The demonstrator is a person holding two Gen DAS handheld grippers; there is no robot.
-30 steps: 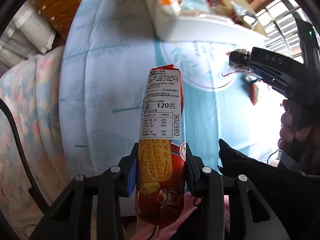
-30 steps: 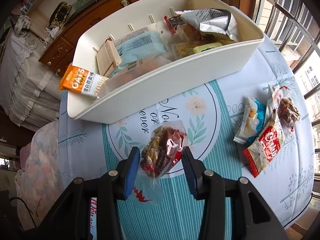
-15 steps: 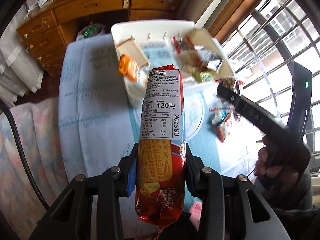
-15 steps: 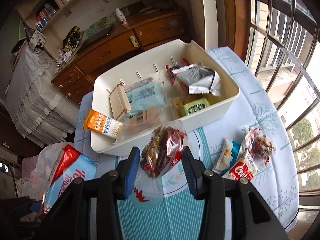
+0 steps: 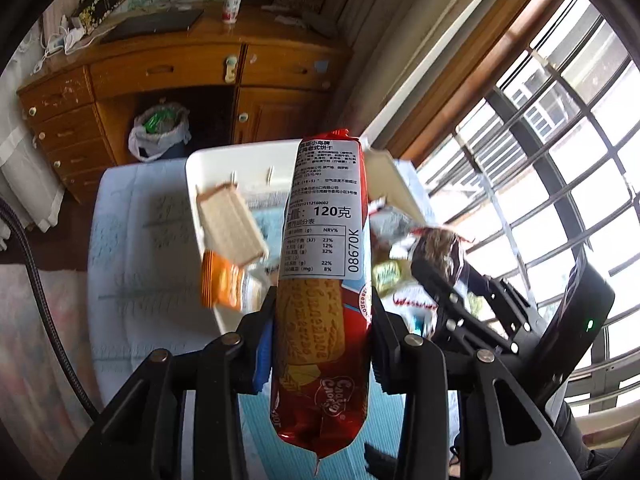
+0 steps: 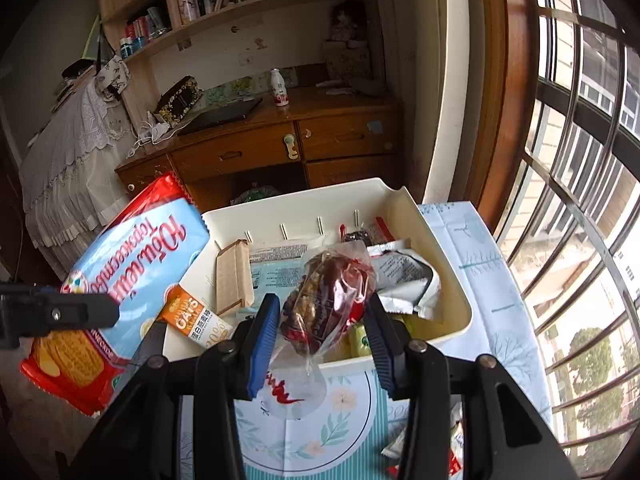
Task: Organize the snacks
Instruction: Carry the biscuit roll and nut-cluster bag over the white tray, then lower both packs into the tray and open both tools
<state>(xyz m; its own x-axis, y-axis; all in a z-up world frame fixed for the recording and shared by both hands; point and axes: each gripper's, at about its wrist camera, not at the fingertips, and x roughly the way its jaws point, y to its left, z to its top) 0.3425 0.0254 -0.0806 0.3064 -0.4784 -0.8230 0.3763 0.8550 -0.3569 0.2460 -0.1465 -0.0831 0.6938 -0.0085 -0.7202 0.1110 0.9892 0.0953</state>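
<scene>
biscuit pack: the red and blue biscuit pack (image 5: 324, 276) is clenched upright in the left tool (image 5: 322, 344), up in the air in front of the bin.
nut cake packet: the clear-wrapped nut cake packet (image 6: 328, 296) is clamped in the right tool (image 6: 320, 332), hanging at the bin's near wall.
bin: the white bin (image 6: 448, 276) stands on the desk (image 6: 476, 248), on its pale blue leaf-print cloth.
done: the bin already holds a wafer pack (image 6: 234, 276), an orange oat bar (image 6: 192, 316) leaning over the near rim, a silver pouch (image 6: 404, 280) and a pale blue packet (image 6: 276, 276).
left: both held packs are not yet in the bin; a few small packets (image 6: 404, 444) lie on the desk near its lower right edge, mostly hidden by the tool.
around: a wooden dresser (image 6: 256, 148) and a lined waste basket (image 5: 158, 132) stand beyond the desk, a barred window (image 6: 580, 200) to the right.
in the way: i judge the bin's right half crowded; the long pack would fit best laid flat on the left.
</scene>
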